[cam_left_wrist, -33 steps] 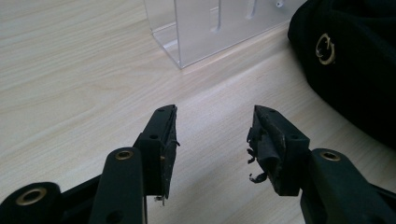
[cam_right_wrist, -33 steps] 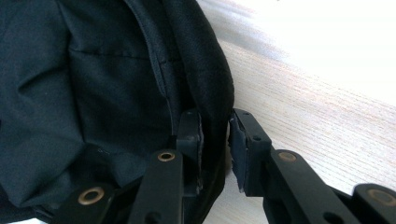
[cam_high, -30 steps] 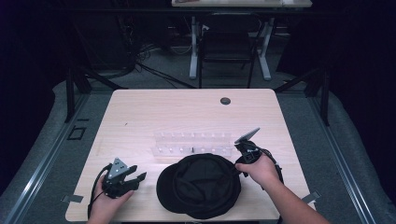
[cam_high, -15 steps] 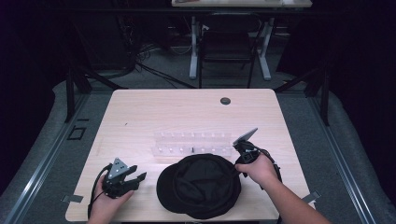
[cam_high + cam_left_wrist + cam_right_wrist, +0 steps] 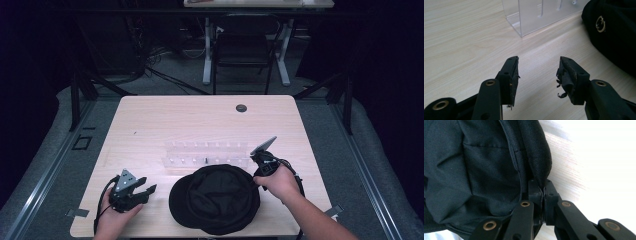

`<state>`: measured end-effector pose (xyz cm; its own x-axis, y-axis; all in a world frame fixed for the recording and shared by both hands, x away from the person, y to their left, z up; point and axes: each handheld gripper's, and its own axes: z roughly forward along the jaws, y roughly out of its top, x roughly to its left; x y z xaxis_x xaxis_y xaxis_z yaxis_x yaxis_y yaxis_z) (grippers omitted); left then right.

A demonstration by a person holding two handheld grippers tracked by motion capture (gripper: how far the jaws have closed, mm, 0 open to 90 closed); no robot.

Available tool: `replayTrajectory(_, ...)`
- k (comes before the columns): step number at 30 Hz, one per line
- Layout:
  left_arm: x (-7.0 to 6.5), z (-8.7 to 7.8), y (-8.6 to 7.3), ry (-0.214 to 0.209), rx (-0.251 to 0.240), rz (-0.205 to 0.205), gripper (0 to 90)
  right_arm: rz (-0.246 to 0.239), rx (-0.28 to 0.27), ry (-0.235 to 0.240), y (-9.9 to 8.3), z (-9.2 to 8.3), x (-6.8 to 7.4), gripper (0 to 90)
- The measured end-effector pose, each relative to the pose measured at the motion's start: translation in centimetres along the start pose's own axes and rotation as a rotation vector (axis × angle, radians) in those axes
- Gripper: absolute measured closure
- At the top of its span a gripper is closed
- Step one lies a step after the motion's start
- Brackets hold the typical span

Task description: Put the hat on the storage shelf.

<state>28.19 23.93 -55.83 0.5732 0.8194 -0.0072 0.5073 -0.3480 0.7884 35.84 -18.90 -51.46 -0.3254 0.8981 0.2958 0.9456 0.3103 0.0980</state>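
Black cap (image 5: pixel 474 170) rim pinched by the right hand-held gripper (image 5: pixel 542 188); left hand-held gripper (image 5: pixel 537 72) spread, empty

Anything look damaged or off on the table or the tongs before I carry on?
Yes: the pads on the left tongs look worn, with frayed shreds hanging off the inner faces. The tongs stand open over bare table. The black cap and clear rack look fine; the right tongs pinch the cap's edge.
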Motion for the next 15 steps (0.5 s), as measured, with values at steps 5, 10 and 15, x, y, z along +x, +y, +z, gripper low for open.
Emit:
replayTrajectory(5, 0.0, 0.0, 0.0, 0.003, 0.0, 0.0, 50.8, 0.012, -0.017, -0.015, -0.5, -1.0, -0.1, 87.8)
replayTrajectory(10, 0.1, 0.0, 0.0, 0.003, 0.005, 0.001, 50.4, 0.0, 0.007, -0.022, -0.9, -2.7, -0.6, 87.9)
replayTrajectory(15, 0.1, 0.0, 0.0, 0.005, 0.004, -0.005, 50.1, 0.029, -0.005, -0.015, -1.2, -4.1, -0.8, 88.0)
